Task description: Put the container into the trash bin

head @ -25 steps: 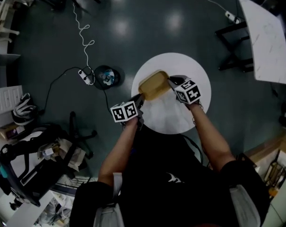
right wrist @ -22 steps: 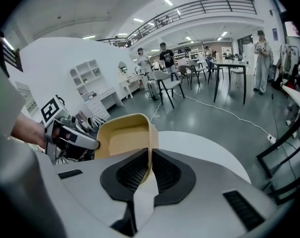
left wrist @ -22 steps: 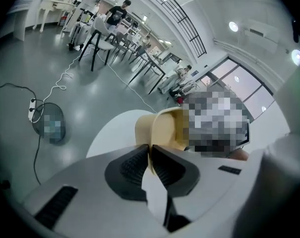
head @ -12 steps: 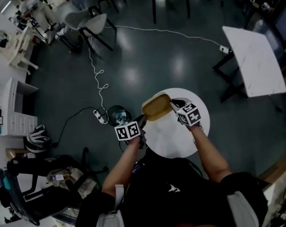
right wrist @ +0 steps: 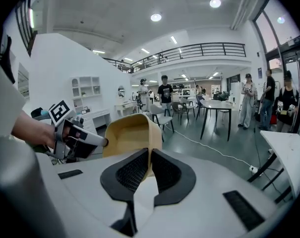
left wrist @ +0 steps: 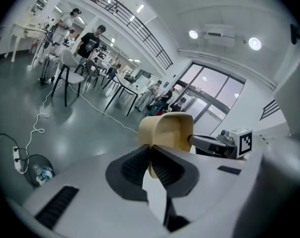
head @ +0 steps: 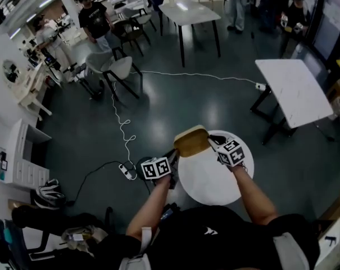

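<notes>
The left tool (head: 173, 154) is closing on the tan plastic container (head: 192, 141) rim at 8 o'clock; the right tool (head: 213, 140) clamps its 3 o'clock rim.

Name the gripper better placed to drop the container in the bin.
Left, probably. The left gripper, jaws closing on the container, is nearer the trash bin on the floor; the right gripper grips its far side over the table.

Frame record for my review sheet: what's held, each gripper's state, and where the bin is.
container: tan open tub, held in the air
left gripper: jaws closing on the container's rim
right gripper: shut on the opposite rim
trash bin: on the floor, rubbish inside, container not in it
round table: white, under the hands
</notes>
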`<control>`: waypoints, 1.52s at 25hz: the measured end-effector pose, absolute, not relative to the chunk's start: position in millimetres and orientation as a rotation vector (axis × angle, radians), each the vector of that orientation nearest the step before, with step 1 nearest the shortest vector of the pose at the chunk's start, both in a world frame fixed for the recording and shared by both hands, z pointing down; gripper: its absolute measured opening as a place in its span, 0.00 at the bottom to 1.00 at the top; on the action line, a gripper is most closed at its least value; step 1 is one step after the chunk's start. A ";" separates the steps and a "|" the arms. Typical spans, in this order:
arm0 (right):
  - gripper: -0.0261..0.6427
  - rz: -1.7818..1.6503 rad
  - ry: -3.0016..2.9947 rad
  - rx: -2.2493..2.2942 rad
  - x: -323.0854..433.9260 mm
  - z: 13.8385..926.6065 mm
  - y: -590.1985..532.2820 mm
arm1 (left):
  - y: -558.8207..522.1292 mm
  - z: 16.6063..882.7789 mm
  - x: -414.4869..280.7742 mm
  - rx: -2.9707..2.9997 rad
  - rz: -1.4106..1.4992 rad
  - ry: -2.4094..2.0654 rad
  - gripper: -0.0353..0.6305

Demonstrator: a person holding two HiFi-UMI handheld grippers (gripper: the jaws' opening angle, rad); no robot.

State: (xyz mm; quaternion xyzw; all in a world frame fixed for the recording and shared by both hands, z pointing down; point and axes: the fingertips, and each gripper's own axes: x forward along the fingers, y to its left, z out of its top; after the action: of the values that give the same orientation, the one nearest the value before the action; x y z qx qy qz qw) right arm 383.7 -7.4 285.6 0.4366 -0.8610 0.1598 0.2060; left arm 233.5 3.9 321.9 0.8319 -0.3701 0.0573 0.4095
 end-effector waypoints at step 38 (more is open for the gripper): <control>0.12 0.412 -2.520 0.800 -18.7 312.3 -9.6 | 33.8 341.0 -170.3 1.929 0.019 -1.281 0.08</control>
State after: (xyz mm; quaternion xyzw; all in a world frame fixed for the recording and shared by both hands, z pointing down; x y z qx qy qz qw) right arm -18.7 -9.6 312.3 0.2910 -0.9163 0.1499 0.2308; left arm -170.3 33.8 341.0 0.7629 -0.5068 0.0077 0.4014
